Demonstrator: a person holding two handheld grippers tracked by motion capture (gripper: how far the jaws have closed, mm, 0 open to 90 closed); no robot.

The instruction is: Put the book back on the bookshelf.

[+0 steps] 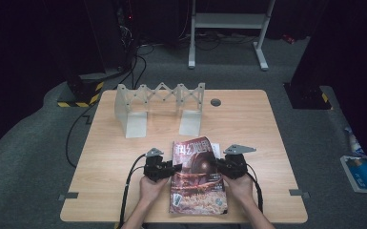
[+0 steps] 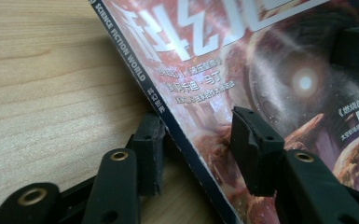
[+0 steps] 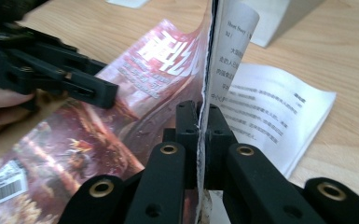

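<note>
High view: two bare forearms come up from the near edge of the light wooden table. Each hand holds a black gripper. The left gripper points right, at the left edge of the glossy red-brown magazine with white letters. The right gripper points left, at the magazine's right edge. The magazine lies near the middle of the table's near edge. A folding grey metal rack with a zigzag top stands well apart, toward the far edge.

Left gripper view: the left gripper lies low and flat over the wood. Its jaws are half open. The magazine's dark spine runs between them. One jaw sits on the bare table just beside the spine, and the other is over the cover. I cannot tell if the pads press on it.

Right gripper view: the right gripper has its jaws pinched tight on the magazine's front cover, which stands lifted up on edge. White printed pages lie open beside it. The left gripper reaches in over the cover from the left.
</note>
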